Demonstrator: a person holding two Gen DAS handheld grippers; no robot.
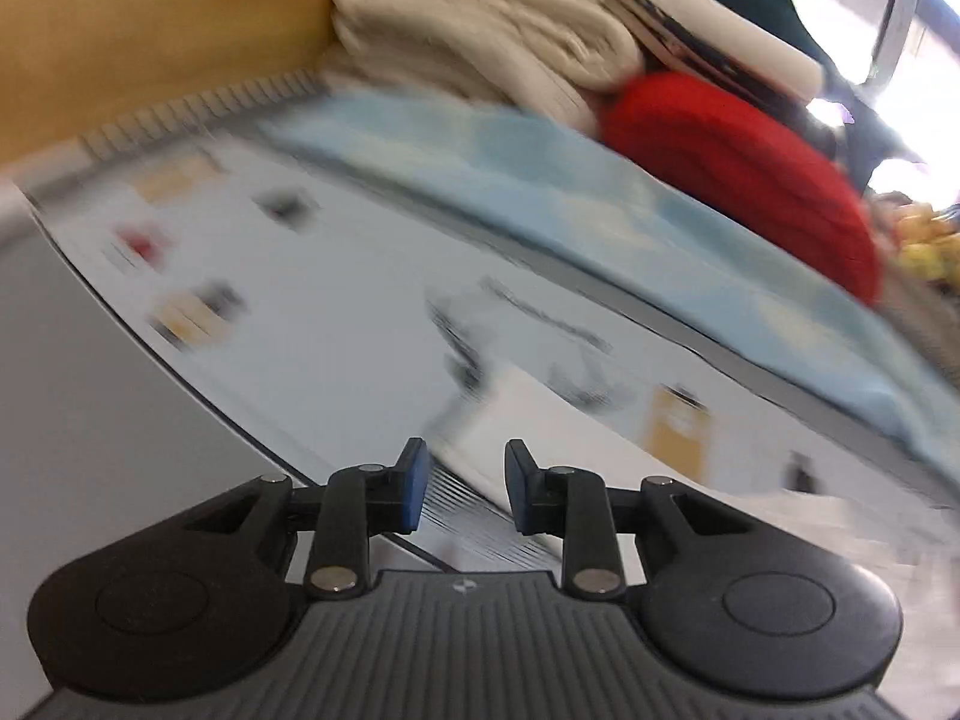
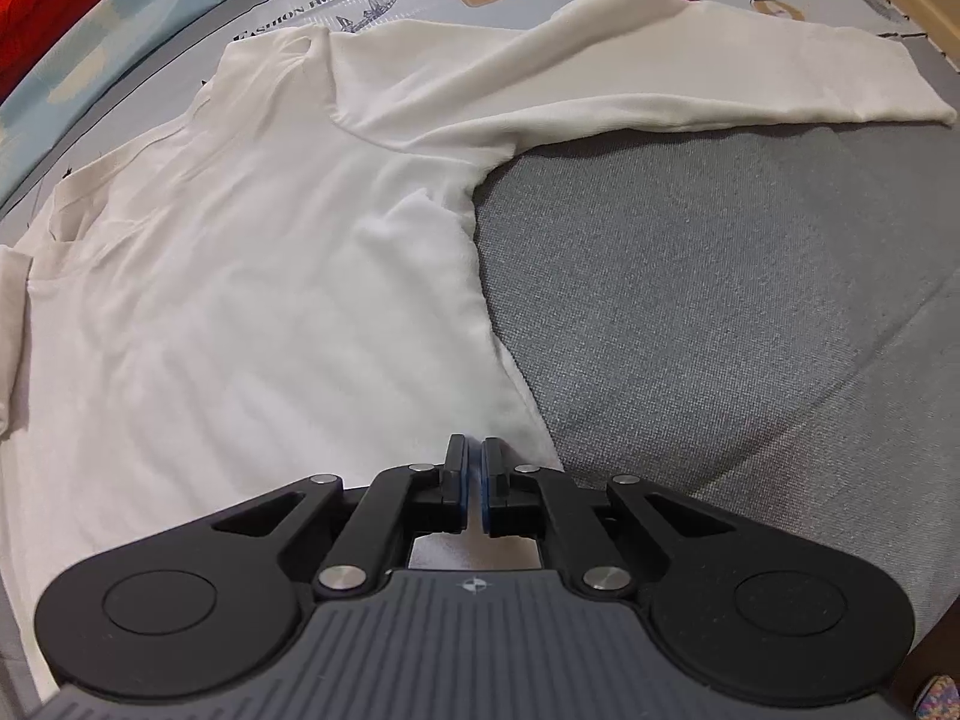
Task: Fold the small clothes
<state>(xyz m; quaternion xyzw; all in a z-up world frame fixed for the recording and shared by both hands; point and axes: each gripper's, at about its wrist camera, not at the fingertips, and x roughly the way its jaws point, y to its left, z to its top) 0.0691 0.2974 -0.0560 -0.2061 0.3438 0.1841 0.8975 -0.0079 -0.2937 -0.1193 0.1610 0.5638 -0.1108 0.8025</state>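
So far the white shirt lies spread flat on the grey cloth surface, its right sleeve stretched out far right and not yet folded in. The right gripper is clenched at the shirt's near side edge, apparently pinching fabric. The left gripper hangs released and empty over a blurred printed sheet, beside a folded beige and red pile. Judging by that, most folds remain.
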